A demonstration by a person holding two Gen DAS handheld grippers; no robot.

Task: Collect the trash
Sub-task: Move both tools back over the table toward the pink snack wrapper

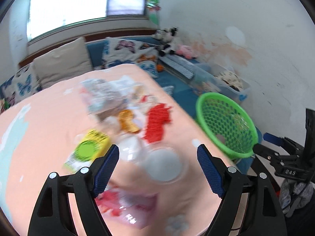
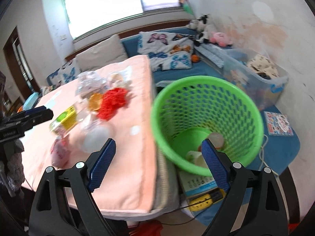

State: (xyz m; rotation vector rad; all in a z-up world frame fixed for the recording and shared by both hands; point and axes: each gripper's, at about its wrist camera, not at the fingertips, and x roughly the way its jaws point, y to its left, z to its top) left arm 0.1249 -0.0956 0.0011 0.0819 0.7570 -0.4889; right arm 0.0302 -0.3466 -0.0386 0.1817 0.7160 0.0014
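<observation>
Left gripper [image 1: 158, 157]: fingers spread wide apart with nothing between them, hanging over the near part of the table [image 1: 39, 127], above a clear plastic cup [image 1: 165, 165].
Right gripper [image 2: 158, 151]: fingers wide apart, holding nothing, poised over the gap between the table edge and the green basket [image 2: 206, 125].
Trash on table: all blurred; a yellow packet with a green circle [image 1: 89, 148], an orange wrapper [image 1: 127, 122], a red mesh piece [image 1: 157, 121], a crumpled clear bag [image 1: 102, 96] farther back, a pink-and-red wrapper [image 1: 130, 206] nearest the camera.
Green basket: just beside the table's right edge, standing lower, tilted in the right wrist view; a few pale scraps [image 2: 215, 138] lie on its bottom.
Table cover: pink cloth, padded.
Background: bed with butterfly-print pillows [image 2: 165, 49], plush toys [image 2: 204, 29], a clear storage bin [image 2: 261, 80] by the wall.
</observation>
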